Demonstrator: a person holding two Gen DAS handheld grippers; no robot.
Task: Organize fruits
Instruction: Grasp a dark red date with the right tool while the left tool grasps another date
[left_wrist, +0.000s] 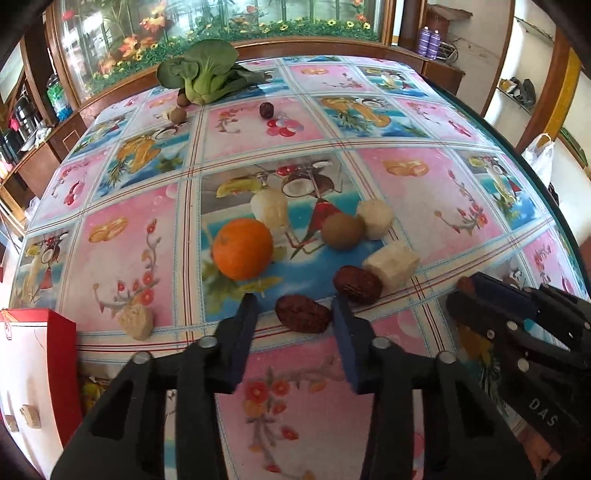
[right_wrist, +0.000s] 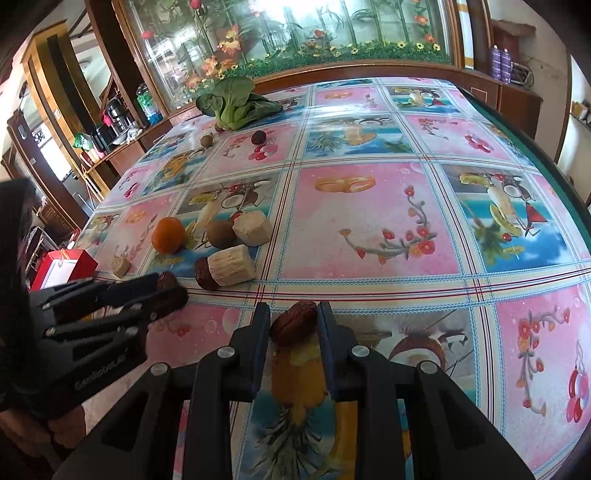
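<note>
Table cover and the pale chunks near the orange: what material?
Table cover: looks like glossy printed vinyl or oilcloth; it mirrors the window glare. Pale chunks: fibrous, matte, streaked along their length, possibly peeled sugarcane; the pictures leave that open. Orange: real fruit, dimpled peel.

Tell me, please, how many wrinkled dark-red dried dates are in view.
3 dates: one clamped in the right gripper, one between the fingers of the left gripper, one against a pale cut chunk. A darker fruit near the leafy green may be a fourth.
</note>
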